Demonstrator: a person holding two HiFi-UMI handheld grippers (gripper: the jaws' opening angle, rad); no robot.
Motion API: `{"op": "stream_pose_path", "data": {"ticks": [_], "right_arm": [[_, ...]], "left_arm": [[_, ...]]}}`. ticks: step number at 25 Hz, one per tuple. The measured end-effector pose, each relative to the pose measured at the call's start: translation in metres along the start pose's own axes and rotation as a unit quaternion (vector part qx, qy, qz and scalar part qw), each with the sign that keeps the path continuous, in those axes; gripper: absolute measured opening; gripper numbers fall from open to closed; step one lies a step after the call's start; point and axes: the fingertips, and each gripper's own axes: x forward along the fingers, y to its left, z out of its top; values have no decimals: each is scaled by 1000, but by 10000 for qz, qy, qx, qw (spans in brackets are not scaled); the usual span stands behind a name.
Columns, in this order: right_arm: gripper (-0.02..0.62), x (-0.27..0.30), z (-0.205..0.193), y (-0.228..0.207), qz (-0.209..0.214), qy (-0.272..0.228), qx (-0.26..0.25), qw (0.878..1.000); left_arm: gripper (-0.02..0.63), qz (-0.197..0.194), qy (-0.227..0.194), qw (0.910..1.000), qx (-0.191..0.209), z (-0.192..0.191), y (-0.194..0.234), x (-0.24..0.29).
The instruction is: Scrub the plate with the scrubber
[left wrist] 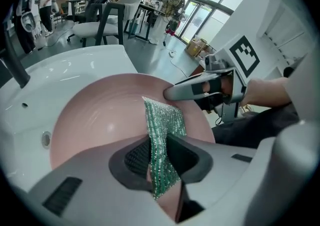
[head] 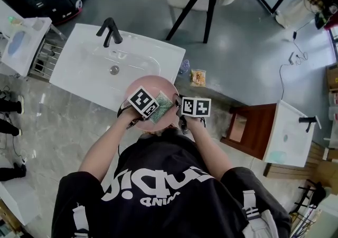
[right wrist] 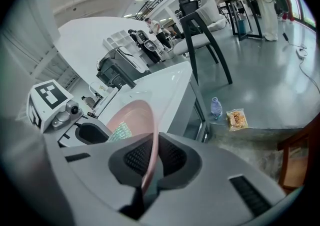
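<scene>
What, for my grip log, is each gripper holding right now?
Left gripper: closed on the scrubber.
Right gripper: closed on the rim of the plate.

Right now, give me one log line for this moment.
left gripper: shut on scrubber | right gripper: shut on plate rim | scrubber: against plate face | plate: above sink edge

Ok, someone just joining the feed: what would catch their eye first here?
The round pink plate, held over the front edge of the white washbasin, its rim pinched in the right gripper. Then the sparkly green mesh scrubber, clamped in the left gripper and lying against the plate's face.
</scene>
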Motion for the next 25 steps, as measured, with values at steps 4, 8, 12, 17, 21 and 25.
{"op": "stream_pose_path", "data": {"ticks": [4, 8, 12, 17, 21, 25], "right_arm": [[29, 1, -2, 2, 143, 71, -30, 9999], [29, 2, -2, 3, 241, 115, -26, 9996], [29, 2, -2, 2, 283, 116, -32, 9995], [29, 1, -2, 2, 287, 134, -50, 9995], [29, 1, -1, 2, 280, 140, -42, 9995], [29, 1, -1, 2, 282, 120, -41, 9995]], "left_arm": [[101, 37, -173, 9998, -71, 11, 12, -1], [103, -88, -198, 9996, -165, 12, 16, -2], [103, 23, -406, 9984, -387, 12, 29, -7], [101, 463, -666, 9935, -793, 7, 65, -26], [101, 815, -849, 9887, -923, 4, 84, -37], [101, 1200, -1013, 9829, -963, 4, 97, -46]]}}
